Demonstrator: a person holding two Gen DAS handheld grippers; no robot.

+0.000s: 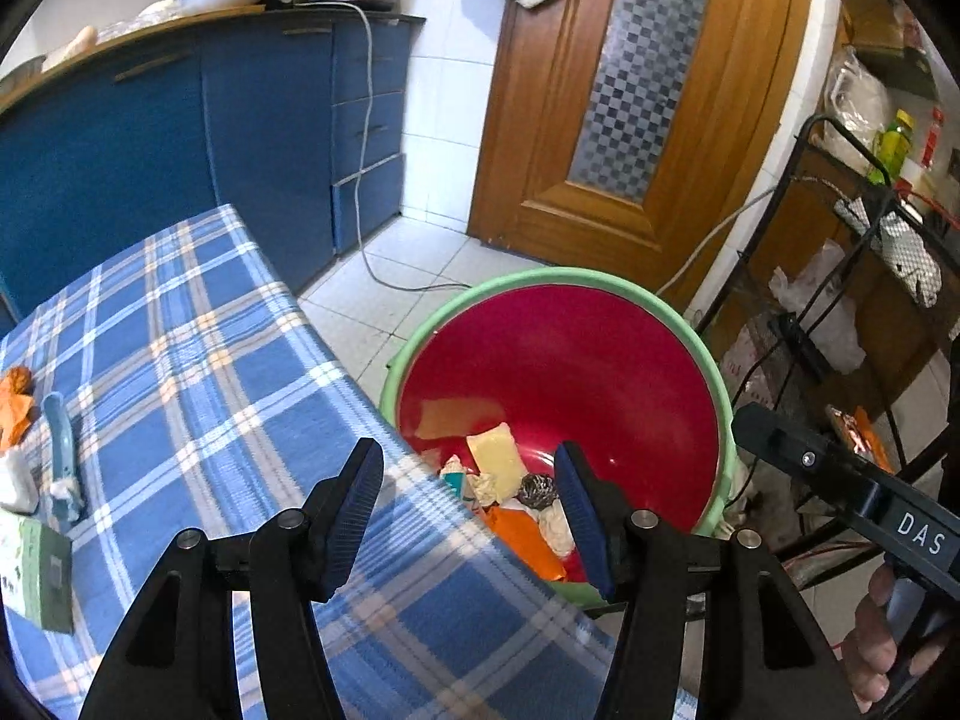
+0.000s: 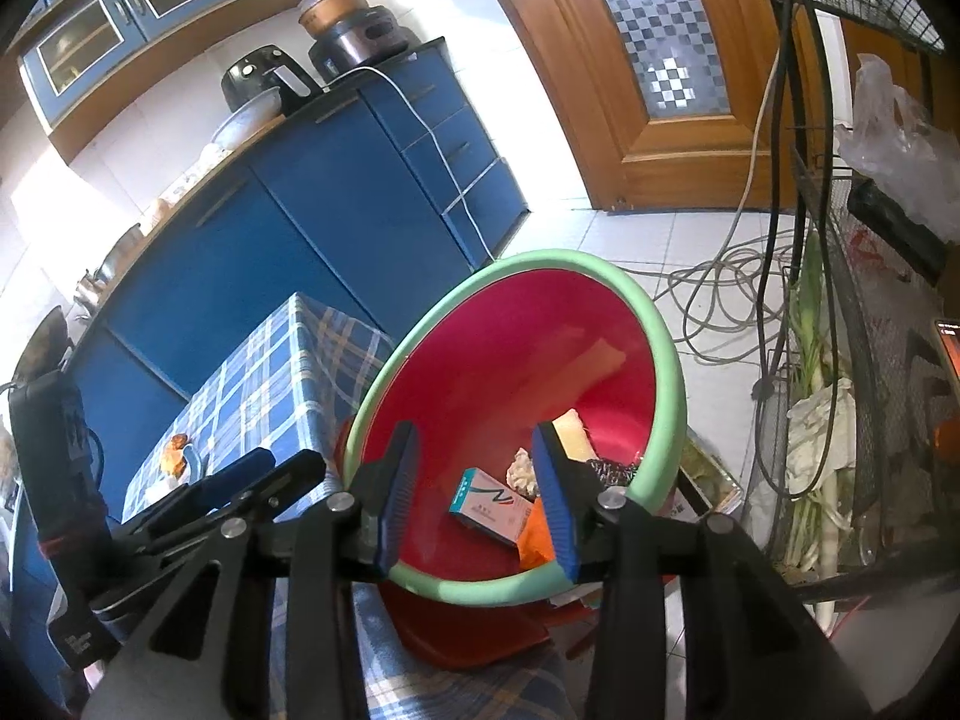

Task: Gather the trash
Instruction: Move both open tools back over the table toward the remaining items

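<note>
A red bin with a green rim [image 1: 708, 354] [image 2: 666, 330] stands on the floor beside the table. It holds yellow paper [image 1: 498, 459], a steel scourer [image 1: 538, 489], an orange wrapper [image 1: 528, 540] and a small teal-and-white box [image 2: 489, 504]. My left gripper [image 1: 468, 510] is open and empty over the table edge next to the bin. My right gripper [image 2: 477, 492] is open and empty above the bin mouth, the box showing between its fingers. On the table's left lie an orange wrapper [image 1: 15, 402], a blue toothbrush [image 1: 60, 456], a white scrap [image 1: 15, 480] and a green box [image 1: 39, 576].
The table has a blue plaid cloth [image 1: 198, 372] [image 2: 270, 384]. Blue cabinets [image 1: 150, 138] stand behind it, a wooden door [image 1: 630, 120] beyond the bin. A black wire rack [image 1: 840, 276] [image 2: 870, 360] and loose cables [image 2: 720, 294] are to the right.
</note>
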